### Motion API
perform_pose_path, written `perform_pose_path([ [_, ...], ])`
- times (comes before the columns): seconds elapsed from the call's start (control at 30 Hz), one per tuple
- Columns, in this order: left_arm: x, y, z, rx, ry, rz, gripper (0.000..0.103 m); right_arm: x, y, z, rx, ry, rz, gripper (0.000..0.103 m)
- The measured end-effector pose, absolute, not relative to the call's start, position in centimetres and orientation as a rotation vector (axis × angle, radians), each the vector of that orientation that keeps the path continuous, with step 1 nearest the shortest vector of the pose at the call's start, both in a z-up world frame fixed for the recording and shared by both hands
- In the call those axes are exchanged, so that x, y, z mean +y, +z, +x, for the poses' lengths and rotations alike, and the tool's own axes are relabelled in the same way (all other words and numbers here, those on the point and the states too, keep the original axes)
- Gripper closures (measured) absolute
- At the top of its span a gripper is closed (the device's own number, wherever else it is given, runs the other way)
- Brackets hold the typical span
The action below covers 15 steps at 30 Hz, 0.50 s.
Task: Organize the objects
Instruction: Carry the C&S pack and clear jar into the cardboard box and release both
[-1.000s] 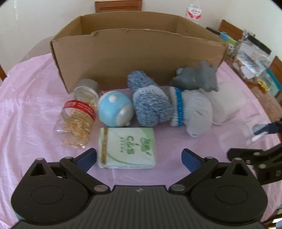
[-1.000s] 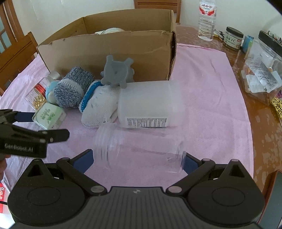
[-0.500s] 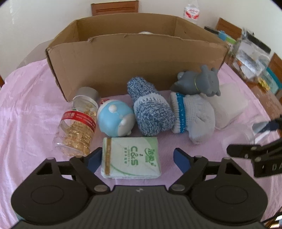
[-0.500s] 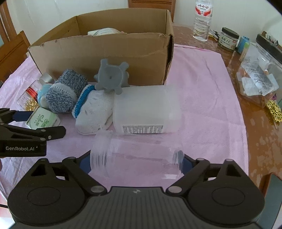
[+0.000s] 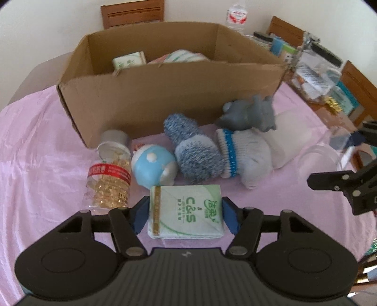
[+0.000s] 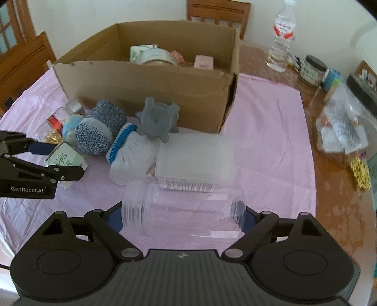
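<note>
My left gripper (image 5: 185,215) is shut on a green and white tissue pack (image 5: 186,211) and holds it above the pink cloth. My right gripper (image 6: 181,217) is shut on a clear plastic jar (image 6: 183,207) lying sideways between its pads. The cardboard box (image 5: 169,94) stands behind, with a tissue pack and other items inside. In front of it lie a capsule bottle (image 5: 110,169), a blue round toy (image 5: 153,168), a blue knit sock (image 5: 193,153), a white sock (image 5: 245,157), a grey toy (image 5: 249,114) and a frosted container (image 6: 193,160).
The pink cloth (image 6: 266,131) covers the table. At the right are a clear bag of items (image 6: 344,127), small jars (image 6: 313,69) and a water bottle (image 6: 281,40). Wooden chairs (image 6: 219,11) stand behind the box.
My left gripper closed on the tissue pack and lifted it. My right gripper closed on the clear jar and raised it. Both views now look down into the box.
</note>
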<state>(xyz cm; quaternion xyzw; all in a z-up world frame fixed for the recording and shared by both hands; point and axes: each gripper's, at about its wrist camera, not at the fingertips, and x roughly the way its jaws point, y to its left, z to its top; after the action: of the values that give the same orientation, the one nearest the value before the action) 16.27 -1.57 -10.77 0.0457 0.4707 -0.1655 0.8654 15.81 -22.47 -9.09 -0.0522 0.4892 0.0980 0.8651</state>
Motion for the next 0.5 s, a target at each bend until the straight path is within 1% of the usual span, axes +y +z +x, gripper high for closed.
perform_pose_path([
  [0.27,-2.4,-6.4,15.7,0.988,-0.388,0.086,0.039,-23.3,-5.7,15.9,0.979,0.336,-0.163,0.009],
  [0.5,-3.0,-2.6,16.8,0.946,-0.404,0.066,0.039,-23.6,-2.4,17.1,0.909,0.433,-0.219,0.009],
])
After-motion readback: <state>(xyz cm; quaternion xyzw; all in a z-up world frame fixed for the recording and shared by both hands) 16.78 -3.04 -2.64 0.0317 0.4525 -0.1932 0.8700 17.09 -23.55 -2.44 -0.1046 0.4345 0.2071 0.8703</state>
